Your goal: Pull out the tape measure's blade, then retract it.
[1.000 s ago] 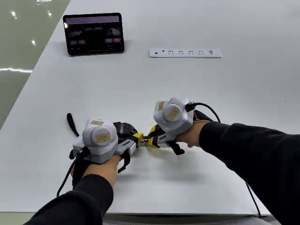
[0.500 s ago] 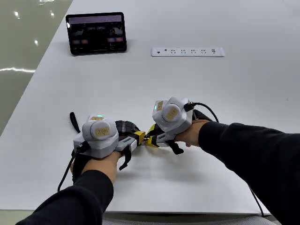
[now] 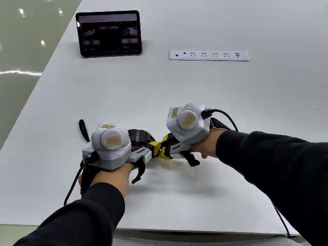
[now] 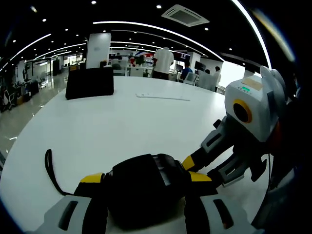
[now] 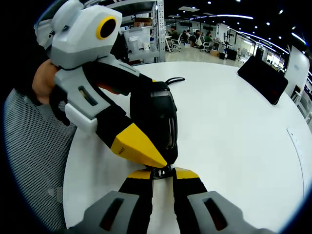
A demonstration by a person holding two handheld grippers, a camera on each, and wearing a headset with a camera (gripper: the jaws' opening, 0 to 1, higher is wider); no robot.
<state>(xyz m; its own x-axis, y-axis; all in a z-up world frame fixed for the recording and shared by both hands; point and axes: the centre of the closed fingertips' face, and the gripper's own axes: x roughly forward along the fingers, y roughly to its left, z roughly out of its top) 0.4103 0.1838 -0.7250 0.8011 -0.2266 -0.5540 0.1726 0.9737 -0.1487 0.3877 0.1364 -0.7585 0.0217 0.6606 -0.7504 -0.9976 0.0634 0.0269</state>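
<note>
**Black, rounded plastic tape measure case** (image 4: 146, 195), gripped from both sides between the yellow-tipped jaws of the left hand-held gripper (image 4: 146, 178), which is clenched on it low over the white bench (image 3: 154, 87). Whether the case rests on the surface cannot be told. The case's black wrist strap (image 4: 48, 168) trails on the bench to the outer side of the left hand-held gripper.

**Right hand-held gripper** (image 5: 163, 173), directly opposite the left one, tip to tip. Its jaws are pressed together on a small metal piece (image 5: 162, 170) at the mouth of the case, judged to be the blade's end hook. No length of blade is seen between the two hand-held grippers, so the pull-out is judged not yet under way.

**Background.** A dark rectangular tablet propped upright (image 3: 108, 33) and a flat white power strip (image 3: 209, 54) sit on the far part of the bench, well beyond both hand-held grippers.

**Hazards from this position (judgement).**
- The hold on the hook is narrow. A pull off the blade's line could let it slide out of the right jaws.
- The case is smooth and curved, so the spring's draw may turn it or drag it out of the left jaws.
- If the hook is let go with the blade extended, the blade would whip back into the case.
- The loose strap could snag under the left hand-held gripper.
</note>
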